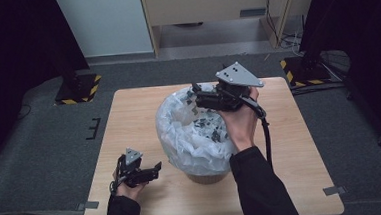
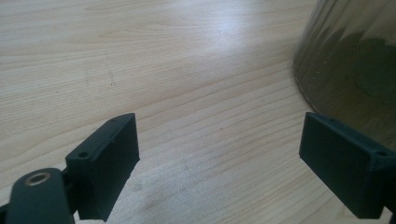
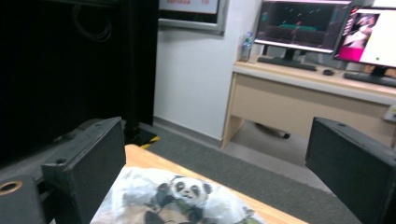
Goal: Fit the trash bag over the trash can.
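Observation:
A bin [image 1: 208, 176] lined with a pale plastic bag [image 1: 190, 132] printed with pandas stands in the middle of the wooden table [image 1: 138, 110]. My right gripper [image 1: 196, 96] hovers over the bag's far rim, pointing left, jaws open and empty. In the right gripper view the gripper [image 3: 215, 172] stands wide above the panda-print bag [image 3: 182, 196]. My left gripper [image 1: 156, 170] is low at the table's front left, pointing right toward the bin. In the left gripper view its jaws [image 2: 219, 154] are open over bare wood, with the bin's wall [image 2: 350, 60] just ahead on the right.
Black stands with yellow-and-black striped bases [image 1: 77, 89] [image 1: 304, 70] flank the table's far corners on grey carpet. A wooden desk [image 3: 303, 98] with monitors [image 3: 299, 23] stands beyond the table. Bare tabletop lies left of the bin.

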A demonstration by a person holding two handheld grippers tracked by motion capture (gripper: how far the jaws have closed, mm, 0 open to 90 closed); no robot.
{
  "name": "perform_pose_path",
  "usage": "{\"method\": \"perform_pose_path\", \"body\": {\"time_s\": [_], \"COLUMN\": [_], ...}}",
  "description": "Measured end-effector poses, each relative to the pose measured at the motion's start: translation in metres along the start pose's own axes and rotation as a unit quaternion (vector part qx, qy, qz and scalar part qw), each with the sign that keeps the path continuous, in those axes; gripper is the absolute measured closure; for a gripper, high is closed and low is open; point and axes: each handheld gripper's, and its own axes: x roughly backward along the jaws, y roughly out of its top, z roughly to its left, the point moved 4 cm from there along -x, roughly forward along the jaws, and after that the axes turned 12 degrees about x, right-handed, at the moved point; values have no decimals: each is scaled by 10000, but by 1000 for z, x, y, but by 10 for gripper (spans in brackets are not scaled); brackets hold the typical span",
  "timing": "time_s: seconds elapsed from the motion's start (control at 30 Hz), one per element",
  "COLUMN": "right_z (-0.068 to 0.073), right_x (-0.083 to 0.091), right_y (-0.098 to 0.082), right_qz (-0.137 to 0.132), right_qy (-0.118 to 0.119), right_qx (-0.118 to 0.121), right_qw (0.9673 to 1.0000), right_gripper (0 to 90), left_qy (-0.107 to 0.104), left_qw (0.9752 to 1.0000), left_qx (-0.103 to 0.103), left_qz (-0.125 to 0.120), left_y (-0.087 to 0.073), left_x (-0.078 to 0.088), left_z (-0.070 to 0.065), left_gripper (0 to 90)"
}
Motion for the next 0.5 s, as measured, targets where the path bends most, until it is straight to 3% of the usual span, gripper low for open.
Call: {"method": "perform_pose_path", "body": {"time_s": [0.5], "right_z": [-39], "right_x": [29], "right_y": [-12], "right_qz": [-63], "right_qy": [-545], "right_qx": [-69], "right_qw": [9985], "right_gripper": [36], "left_qy": [14], "left_qw": [10000], "left_qx": [9], "left_qz": [-2], "left_y": [0], "left_x": [0], "left_z": [1], "left_gripper": [114]}}
